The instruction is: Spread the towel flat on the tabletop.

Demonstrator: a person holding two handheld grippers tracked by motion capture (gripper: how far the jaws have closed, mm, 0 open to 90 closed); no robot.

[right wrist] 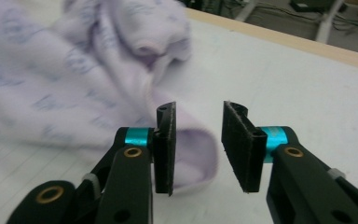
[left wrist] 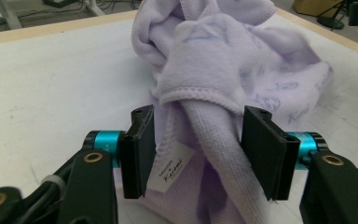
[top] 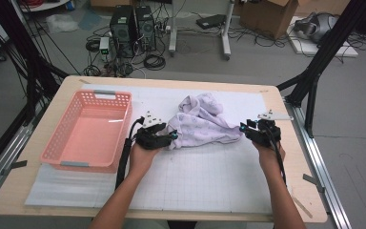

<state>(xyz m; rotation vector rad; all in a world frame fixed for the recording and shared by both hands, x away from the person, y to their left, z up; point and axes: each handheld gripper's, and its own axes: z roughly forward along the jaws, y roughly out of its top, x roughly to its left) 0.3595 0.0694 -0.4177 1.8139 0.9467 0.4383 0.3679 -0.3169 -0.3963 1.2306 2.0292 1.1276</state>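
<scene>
Nearest the person, the left gripper [top: 173,136] has its jaws parted around a rolled fold of the pale lilac terry-cloth towel with faint printed lettering [top: 201,121]; in the left gripper view the fold and a small white care label [left wrist: 170,166] hang between the pads, the left pad against the cloth and the right one standing clear, so nothing is clamped. The right gripper [top: 242,128] has released jaws too, with a rounded hem of the towel [right wrist: 193,156] lying just beside its left pad and bare surface between the pads. The towel sits bunched in the middle of the white gridded mat [top: 205,176], between the two grippers. It looks light, soft and limp, likely to sag and drag wherever it is not held, so a hemmed edge or corner seems the surest place to pinch, rather than the thick bundle. To the left stands a pink perforated plastic basket [top: 57,138], near the left hand, its rim raised enough to catch a trailing fold. Beyond the towel the mat runs open to the far wooden edge of the surface [top: 171,81].
</scene>
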